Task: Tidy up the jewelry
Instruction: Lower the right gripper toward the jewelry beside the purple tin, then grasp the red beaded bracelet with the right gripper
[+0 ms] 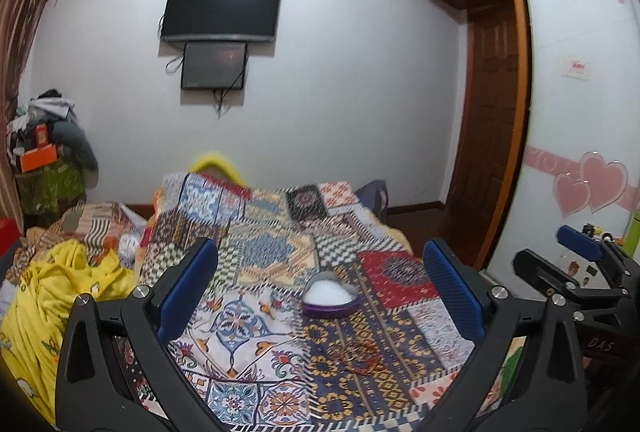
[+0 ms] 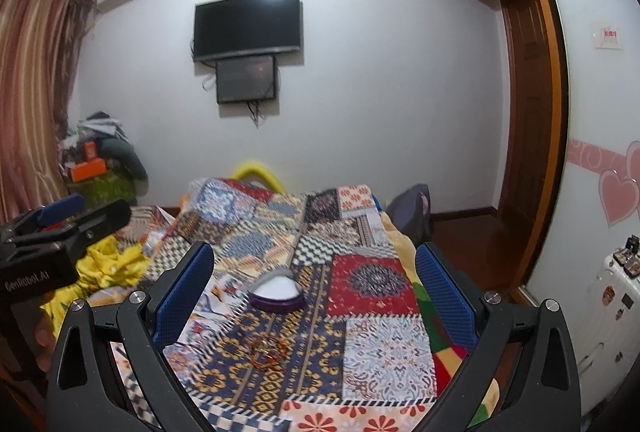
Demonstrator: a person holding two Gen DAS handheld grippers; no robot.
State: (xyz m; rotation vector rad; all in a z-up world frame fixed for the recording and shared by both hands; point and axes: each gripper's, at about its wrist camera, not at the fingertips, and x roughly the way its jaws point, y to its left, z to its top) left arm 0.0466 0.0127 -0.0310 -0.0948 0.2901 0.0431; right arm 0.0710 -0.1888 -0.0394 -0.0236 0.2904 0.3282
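Both wrist views overlook the patchwork bed (image 1: 280,272) side by side.

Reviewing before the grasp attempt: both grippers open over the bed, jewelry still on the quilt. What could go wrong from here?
1. The jewelry is thin and reddish-gold, nearly lost against the patterned quilt; a grasp may miss or pinch fabric.
2. It looks like a tangled cluster, so pieces could snag or drop during lifting.
3. The heart-shaped box sits on soft bedding and may tip if nudged.

The room was lit evenly and rather dimly from overhead, with a cool cast on the wall (image 1: 340,80). Soft shadows were thrown beneath the television (image 1: 221,10). Strong fisheye bending and dark vignetting were seen at the edges. Slight blur and moiré were noted on the patterned bedspread (image 2: 304,272).
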